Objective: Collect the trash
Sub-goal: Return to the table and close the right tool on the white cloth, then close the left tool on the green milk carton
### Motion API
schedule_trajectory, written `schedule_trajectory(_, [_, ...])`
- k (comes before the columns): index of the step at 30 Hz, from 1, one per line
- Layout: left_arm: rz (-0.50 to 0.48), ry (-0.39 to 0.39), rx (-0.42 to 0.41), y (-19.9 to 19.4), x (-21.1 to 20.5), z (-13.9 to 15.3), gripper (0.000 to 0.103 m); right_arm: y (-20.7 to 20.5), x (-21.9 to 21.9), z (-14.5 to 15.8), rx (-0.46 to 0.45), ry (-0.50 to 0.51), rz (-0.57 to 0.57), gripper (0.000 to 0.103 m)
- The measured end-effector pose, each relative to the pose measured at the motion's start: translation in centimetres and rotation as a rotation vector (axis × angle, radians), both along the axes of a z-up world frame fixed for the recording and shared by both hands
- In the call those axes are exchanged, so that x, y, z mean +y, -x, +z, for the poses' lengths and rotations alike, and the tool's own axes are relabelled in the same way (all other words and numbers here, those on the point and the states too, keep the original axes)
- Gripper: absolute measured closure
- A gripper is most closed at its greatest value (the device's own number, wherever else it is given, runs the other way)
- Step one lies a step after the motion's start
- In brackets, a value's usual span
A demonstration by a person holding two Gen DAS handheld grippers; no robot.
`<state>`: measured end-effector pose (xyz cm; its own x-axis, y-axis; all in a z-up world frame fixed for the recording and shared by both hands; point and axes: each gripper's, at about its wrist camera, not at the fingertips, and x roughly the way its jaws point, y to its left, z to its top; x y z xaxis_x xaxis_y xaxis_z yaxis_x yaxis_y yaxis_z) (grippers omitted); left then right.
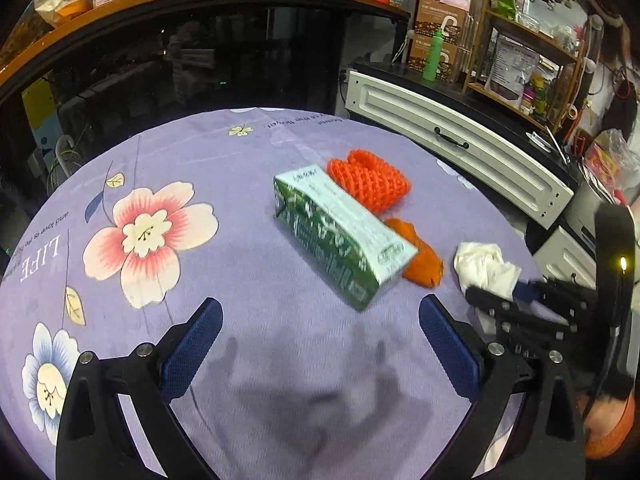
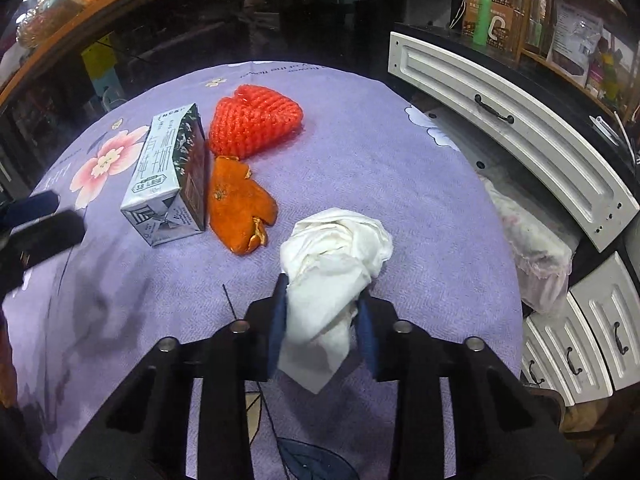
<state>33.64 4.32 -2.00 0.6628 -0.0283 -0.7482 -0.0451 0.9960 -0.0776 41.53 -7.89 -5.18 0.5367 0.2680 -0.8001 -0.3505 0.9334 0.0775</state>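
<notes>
The right gripper (image 2: 323,320) is closed on a crumpled white tissue (image 2: 336,256), which is pinched between the blue pads near its lower end while the bulk of it billows out ahead of the fingers; the grip is taken low, presumably so that the loose paper is gathered rather than torn. No earlier view is given, so only the grasp itself can be stated. The tissue is seen near the right edge of the worktop (image 2: 420,200), which is covered by a purple flowered cloth, and whether it is lifted clear of the cloth cannot be told. The left gripper (image 1: 320,344) is held open and empty above the near part of the worktop, its blue pads wide apart, apparently kept ready for the next piece. Three further items of trash remain toward the middle of the worktop: a green and white milk carton (image 2: 168,184) lying on its side, an orange peel (image 2: 236,208) touching the carton's right flank, and a red foam fruit net (image 2: 256,120) just behind the peel, toward the far edge. They are grouped closely, so a grasp on one is judged likely to disturb its neighbours. No bin is visible in either view, so the destination cannot be named.
</notes>
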Motion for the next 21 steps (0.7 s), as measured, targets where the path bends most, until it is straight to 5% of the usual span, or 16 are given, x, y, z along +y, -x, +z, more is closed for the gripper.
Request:
schedule_trajectory(13, [0.094,-0.005,0.129,-8.2,-1.1,-0.2,0.006,3.6,-1.7,2.3,-0.124,0.0,0.024,0.08])
schedule_trajectory(21, [0.121,-0.023,0.224,-10.5,-1.1,-2.0,0.024,5.0,-2.6,2.4,-0.121,-0.034,0.017,0.08])
